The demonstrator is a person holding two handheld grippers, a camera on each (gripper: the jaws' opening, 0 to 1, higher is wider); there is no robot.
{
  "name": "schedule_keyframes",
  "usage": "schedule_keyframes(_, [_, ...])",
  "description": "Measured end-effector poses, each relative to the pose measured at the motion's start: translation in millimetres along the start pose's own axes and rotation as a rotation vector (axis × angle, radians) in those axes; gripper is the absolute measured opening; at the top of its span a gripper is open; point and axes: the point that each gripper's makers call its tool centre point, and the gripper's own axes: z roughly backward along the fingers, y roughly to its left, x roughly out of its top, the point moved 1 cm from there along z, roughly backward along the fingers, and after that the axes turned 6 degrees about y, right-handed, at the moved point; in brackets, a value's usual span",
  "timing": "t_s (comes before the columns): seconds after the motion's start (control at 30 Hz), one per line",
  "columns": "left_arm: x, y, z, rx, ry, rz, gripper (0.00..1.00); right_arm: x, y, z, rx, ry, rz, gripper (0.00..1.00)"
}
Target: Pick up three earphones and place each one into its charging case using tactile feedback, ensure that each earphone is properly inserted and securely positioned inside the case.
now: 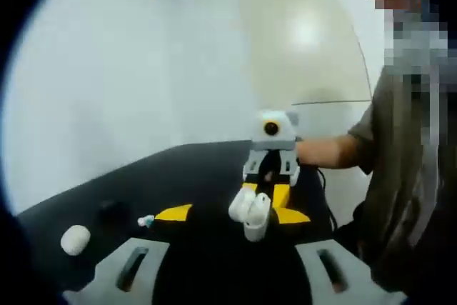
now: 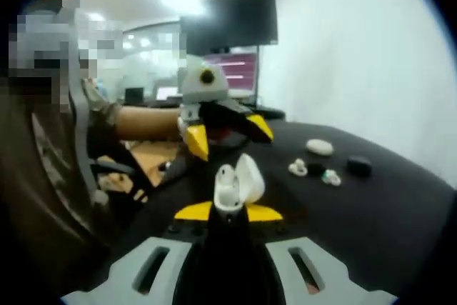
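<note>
Over black table [image 2: 400, 198]: R gripper [image 2: 228, 212] clamped on open case [image 2: 239, 182], L gripper [image 2: 225, 130] agape

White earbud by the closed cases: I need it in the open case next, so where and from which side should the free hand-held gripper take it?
Probably from above, pinching the white earbud across its rounded body. It lies loose on the black table, and the teal-tipped earbud sits close beside it, so a steep approach looks safest. Its stem direction is too small to tell.
</note>
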Motion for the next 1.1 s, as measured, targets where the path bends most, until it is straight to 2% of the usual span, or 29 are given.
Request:
schedule_keyframes(0.03, [-4.1,0.1,-3,-0.012,0.019,-0.01,0.42,0.0,0,0,0.001,0.0,-0.001,0.17])
schedule_keyframes(0.07, [-0.9,-15.3,-16,-0.022,0.064,-0.027,0.42,0.1,0,0,0.003,0.0,-0.001,0.17])
schedule_keyframes(0.13, [-6.0,-16.7,-26,-0.037,0.091,-0.047,0.42,0.2,1,0,0.006,0.0,-0.008,0.17])
schedule_keyframes(0.3, [-8.8,-19.3,-36,-0.059,0.077,-0.07,0.41,-0.4,-1,-1,0.018,0.0,-0.047,0.17])
schedule_keyframes(0.37, [-8.1,-22.2,-39,-0.034,0.086,-0.138,0.36,-0.9,-3,-1,0.024,0.0,-0.066,0.17])
schedule_keyframes(0.4, [-10.1,-25.5,-38,-0.044,0.099,-0.17,0.34,-1.4,-3,-1,0.025,0.002,-0.074,0.17])
schedule_keyframes(0.5, [-11.1,-34.1,-38,-0.054,0.091,-0.188,0.27,-1.3,-3,-2,0.035,0.001,-0.098,0.17])
schedule_keyframes(0.57, [-10.7,-35.4,-39,-0.034,0.087,-0.235,0.27,-1.7,-3,-3,0.04,0.004,-0.113,0.17])
schedule_keyframes(0.7, [-9.6,-38.2,-38,-0.028,0.078,-0.261,0.26,-3.9,-7,-2,0.049,0.009,-0.143,0.17])
schedule_keyframes(0.73, [-3.0,-49.0,-47,-0.023,0.079,-0.281,0.26,-4.3,-8,-2,0.052,0.01,-0.15,0.17])
schedule_keyframes(0.83, [4.3,-61.7,-56,-0.015,0.075,-0.309,0.25,-5.8,-8,-3,0.057,0.015,-0.165,0.17])
schedule_keyframes(0.9, [3.6,-59.9,-54,-0.014,0.072,-0.319,0.2,-6.6,-9,-3,0.058,0.018,-0.172,0.17])
schedule_keyframes(0.97, [0.9,-58.4,-51,-0.021,0.075,-0.312,0.19,-6.7,-11,-4,0.05,0.022,-0.186,0.17])
schedule_keyframes(1.03, [-0.7,-51.8,-48,-0.008,0.072,-0.292,0.23,-6.9,-11,-4,0.049,0.022,-0.178,0.17])
schedule_keyframes(1.1, [-1.0,-45.5,-45,0.004,0.063,-0.242,0.31,-6.3,-9,-3,0.055,0.02,-0.17,0.17])
